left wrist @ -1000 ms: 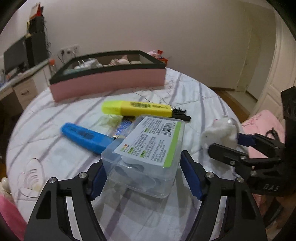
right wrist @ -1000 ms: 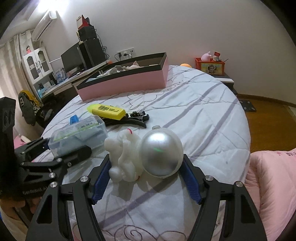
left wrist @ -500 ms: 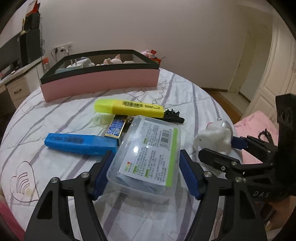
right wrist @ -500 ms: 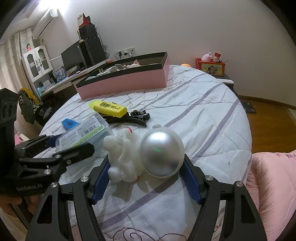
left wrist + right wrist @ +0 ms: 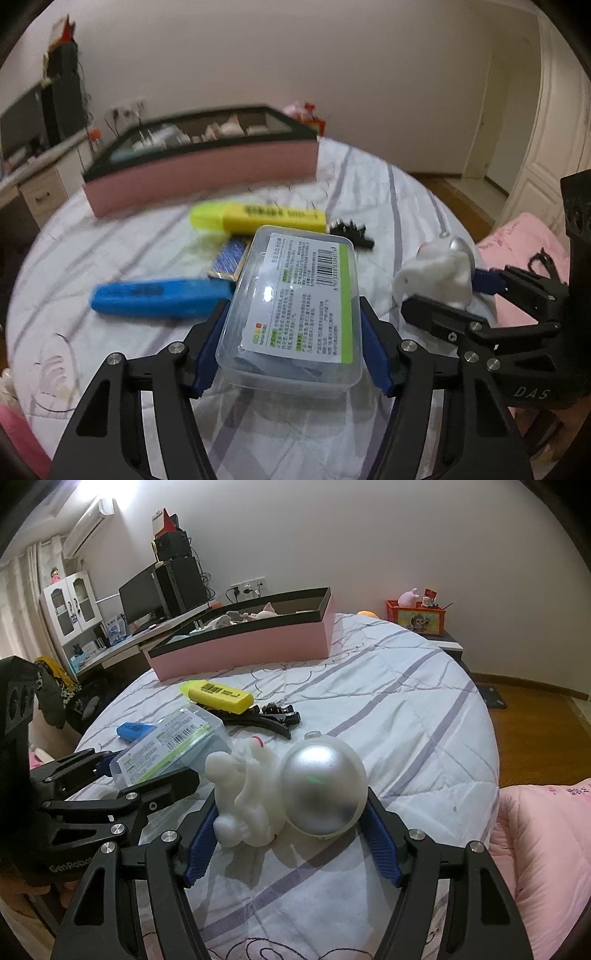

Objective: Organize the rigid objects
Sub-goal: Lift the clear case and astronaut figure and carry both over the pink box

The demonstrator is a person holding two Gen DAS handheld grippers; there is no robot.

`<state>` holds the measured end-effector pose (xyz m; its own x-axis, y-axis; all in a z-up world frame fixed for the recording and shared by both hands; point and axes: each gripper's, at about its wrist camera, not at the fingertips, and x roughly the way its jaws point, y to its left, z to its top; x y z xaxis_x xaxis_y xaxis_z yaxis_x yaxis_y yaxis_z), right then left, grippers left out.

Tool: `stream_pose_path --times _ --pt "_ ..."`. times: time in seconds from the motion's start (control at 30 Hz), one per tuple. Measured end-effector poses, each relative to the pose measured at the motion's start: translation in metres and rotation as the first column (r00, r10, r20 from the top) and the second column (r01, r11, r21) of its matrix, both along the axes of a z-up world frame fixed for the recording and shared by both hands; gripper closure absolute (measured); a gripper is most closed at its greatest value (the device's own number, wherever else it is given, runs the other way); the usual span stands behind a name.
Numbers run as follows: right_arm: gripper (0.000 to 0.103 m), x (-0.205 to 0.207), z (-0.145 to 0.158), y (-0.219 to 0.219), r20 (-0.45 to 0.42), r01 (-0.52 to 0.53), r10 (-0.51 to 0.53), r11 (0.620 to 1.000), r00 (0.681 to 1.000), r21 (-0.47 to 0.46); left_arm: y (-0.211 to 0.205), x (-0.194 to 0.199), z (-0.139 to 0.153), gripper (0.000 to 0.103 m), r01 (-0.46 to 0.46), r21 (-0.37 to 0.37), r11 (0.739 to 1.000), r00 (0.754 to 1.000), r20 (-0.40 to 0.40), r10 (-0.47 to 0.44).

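the pink box [image 5: 207, 177] sits at the far side of the bed [image 5: 406, 701], looking closer and blurred now, so both loads seem headed there. the left gripper [image 5: 291, 347] has raised its clenched clear case [image 5: 295, 306] off the markers. the right gripper [image 5: 291, 823] stays clamped on the white toy [image 5: 288, 794].

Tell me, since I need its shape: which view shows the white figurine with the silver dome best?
The right wrist view: the figurine sits large and sharp between the right tool. The left wrist view shows it small, sideways, partly hidden.
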<state>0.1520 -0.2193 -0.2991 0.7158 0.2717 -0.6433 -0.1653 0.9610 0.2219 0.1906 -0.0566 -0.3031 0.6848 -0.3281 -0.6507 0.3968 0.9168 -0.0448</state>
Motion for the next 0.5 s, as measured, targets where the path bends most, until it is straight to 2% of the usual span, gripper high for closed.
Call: stream_pose_path --times 0.1,0.5 --pt "0.031 -0.002 0.004 0.0 0.013 0.002 -0.002 1.0 1.0 0.001 0.005 -0.007 0.012 0.037 -0.018 -0.013 1.0 0.998 0.054 0.019" --pt "0.033 0.004 0.04 0.019 0.112 -0.028 0.028 1.0 0.993 -0.003 0.029 -0.003 0.046 0.037 -0.086 -0.015 0.996 0.988 0.131 0.087"
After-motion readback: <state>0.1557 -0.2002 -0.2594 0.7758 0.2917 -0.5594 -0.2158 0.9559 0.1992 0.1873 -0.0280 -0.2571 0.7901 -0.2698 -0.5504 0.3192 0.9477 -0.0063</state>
